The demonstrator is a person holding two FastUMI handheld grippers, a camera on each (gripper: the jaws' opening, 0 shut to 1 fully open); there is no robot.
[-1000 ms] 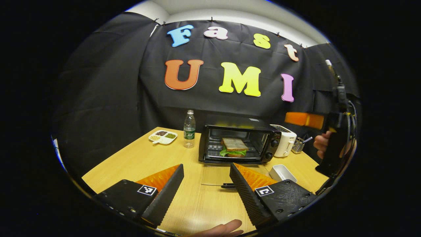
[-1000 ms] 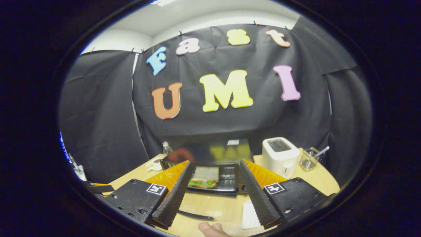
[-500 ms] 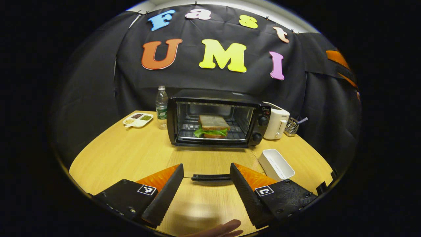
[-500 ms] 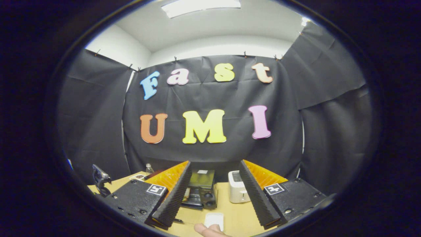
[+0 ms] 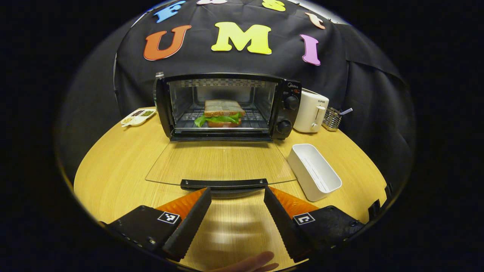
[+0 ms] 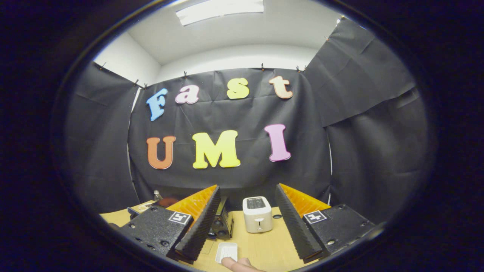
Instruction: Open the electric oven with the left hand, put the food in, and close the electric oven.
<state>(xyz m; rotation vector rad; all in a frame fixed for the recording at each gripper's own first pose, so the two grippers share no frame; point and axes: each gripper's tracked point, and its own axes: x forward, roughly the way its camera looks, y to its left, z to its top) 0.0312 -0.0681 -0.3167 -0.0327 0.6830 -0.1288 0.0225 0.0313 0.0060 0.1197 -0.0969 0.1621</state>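
The wooden table (image 5: 113, 170) takes up most of the booth floor space, and on it the black electric oven (image 5: 227, 107) stands toward the back with its glass door (image 5: 219, 162) folded flat down onto the tabletop, the dark handle (image 5: 224, 184) at the near edge. Inside, on the wire rack, sits the sandwich (image 5: 222, 113), bread on top with green lettuce sticking out at the side. Just to the oven's right stands a white toaster (image 5: 311, 110), also seen from the right gripper view (image 6: 257, 214), with a small wire holder (image 5: 332, 119) beyond it. In front of the toaster lies an empty white rectangular tray (image 5: 314, 172). A divided snack plate (image 5: 138, 117) rests at the oven's left. The left gripper (image 5: 237, 211) hovers low just before the door handle, its fingers spread wide and holding nothing. The right gripper (image 6: 247, 223) is held high and back, likewise spread apart and empty.
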